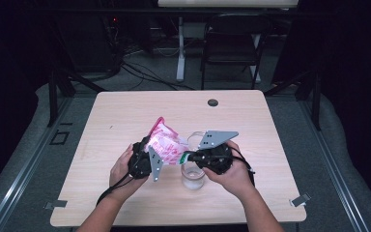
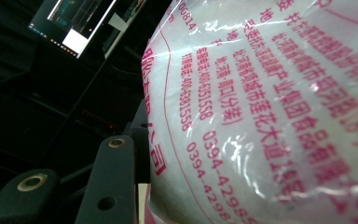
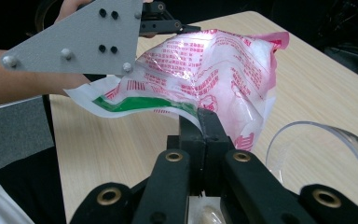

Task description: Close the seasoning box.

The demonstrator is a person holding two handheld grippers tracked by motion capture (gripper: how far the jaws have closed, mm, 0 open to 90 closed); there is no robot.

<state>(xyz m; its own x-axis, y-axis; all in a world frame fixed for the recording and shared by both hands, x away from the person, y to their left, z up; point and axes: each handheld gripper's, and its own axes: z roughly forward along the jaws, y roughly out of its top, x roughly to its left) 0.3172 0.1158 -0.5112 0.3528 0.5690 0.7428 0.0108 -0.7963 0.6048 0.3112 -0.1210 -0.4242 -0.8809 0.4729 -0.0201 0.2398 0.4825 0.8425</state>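
Bag (image 1: 165,141) of white powder hangs tilted above the counter (image 1: 125,116), beside a clear glass (image 1: 193,175). Right tongs (image 3: 204,122) pinch its green-edged corner; left tongs (image 1: 145,157) grip its side. Pouring seemingly not yet begun.

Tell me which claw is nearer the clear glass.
Right. The right claw hangs just above the clear glass, shut on the bag's green-edged end. The left claw grips the bag's other side, farther left of the glass.

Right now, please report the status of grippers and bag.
Both hand-held grippers shut on the bag: left, right. Bag held above table. Clear glass beneath.
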